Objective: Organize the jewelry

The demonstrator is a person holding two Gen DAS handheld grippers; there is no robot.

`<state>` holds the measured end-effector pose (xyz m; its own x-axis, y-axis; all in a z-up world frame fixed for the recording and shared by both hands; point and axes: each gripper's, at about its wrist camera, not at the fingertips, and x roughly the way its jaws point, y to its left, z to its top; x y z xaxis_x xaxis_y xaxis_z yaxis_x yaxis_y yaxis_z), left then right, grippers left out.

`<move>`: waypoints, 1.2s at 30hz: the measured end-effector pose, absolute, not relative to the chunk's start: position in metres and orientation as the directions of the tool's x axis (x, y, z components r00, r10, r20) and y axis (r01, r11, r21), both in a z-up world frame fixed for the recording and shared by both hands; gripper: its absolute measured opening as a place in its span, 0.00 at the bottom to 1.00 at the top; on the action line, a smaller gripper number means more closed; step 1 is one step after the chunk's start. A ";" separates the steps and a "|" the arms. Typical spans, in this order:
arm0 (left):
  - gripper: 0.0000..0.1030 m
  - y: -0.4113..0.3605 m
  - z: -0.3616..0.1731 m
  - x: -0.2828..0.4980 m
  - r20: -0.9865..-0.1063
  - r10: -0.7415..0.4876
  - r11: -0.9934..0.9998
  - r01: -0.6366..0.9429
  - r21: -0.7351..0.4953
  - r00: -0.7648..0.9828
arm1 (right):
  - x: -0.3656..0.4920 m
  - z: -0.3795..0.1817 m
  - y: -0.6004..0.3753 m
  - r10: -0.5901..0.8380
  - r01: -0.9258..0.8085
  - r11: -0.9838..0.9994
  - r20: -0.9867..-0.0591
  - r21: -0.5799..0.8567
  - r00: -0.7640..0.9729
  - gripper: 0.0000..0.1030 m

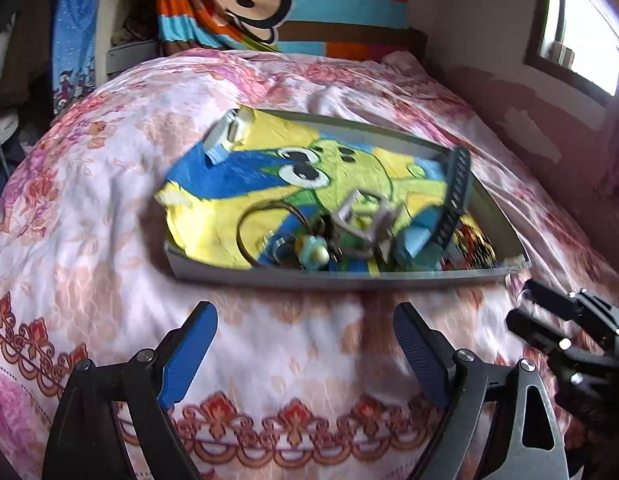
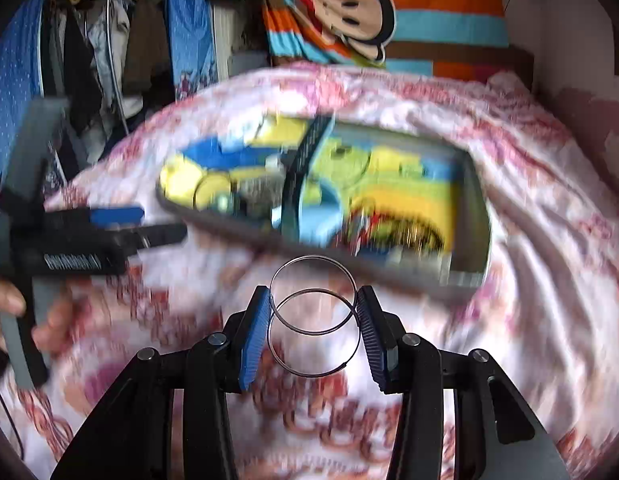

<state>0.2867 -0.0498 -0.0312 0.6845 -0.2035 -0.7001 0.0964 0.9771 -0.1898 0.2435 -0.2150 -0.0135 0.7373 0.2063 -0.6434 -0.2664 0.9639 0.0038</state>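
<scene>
Bed, pink-and-white floral cover, fills both views. A striped monkey-print cloth hangs beyond its far edge.

Grey tray lies on the cover near the middle of the bed, lined with a yellow, blue and green cartoon cloth. Contents are bunched at the tray's near end: a dark strap standing up against the right side, a pale square frame piece, a thin dark loop lying flat, and a small round pale-blue piece. Blur hides finer detail.

Left gripper hovers over the cover just short of the tray's near wall, fingers spread wide, nothing between them. In the right wrist view it shows side-on at left, a hand on its handle.

Right gripper is partly closed, the blue pads pressing from both sides on two thin metal rings. The rings overlap, one higher than the other, held above the cover just in front of the tray.
</scene>
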 end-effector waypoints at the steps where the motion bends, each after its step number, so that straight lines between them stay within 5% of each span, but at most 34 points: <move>1: 0.86 -0.048 -0.030 0.291 -0.697 -0.200 0.977 0.085 -0.196 0.689 | 0.250 -0.008 -0.216 0.205 -0.258 0.966 -0.632 0.009 0.747 0.38; 18: 0.95 -0.034 -0.032 0.319 -0.676 -0.080 0.984 -0.052 -0.172 0.733 | 0.303 -0.035 -0.218 0.173 -0.167 0.983 -0.663 0.073 0.729 0.39; 22: 0.96 -0.030 -0.030 0.312 -0.672 -0.077 0.982 -0.060 -0.178 0.737 | 0.298 -0.032 -0.223 0.167 -0.156 0.985 -0.659 0.076 0.733 0.59; 27: 0.98 -0.023 -0.020 0.300 -0.665 -0.085 0.977 -0.070 -0.202 0.742 | 0.284 -0.022 -0.228 0.157 -0.148 0.987 -0.654 0.069 0.741 0.62; 36: 1.00 -0.012 0.003 0.224 -0.600 -0.081 0.983 -0.034 -0.179 0.796 | 0.200 0.009 -0.228 0.165 -0.130 0.986 -0.545 0.102 0.822 0.88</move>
<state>0.2240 -0.0116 0.0032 0.7961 -0.0813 -0.5997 -0.0345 0.9832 -0.1790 0.2002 -0.2276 0.0088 0.8223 0.1652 -0.5445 -0.1304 0.9862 0.1023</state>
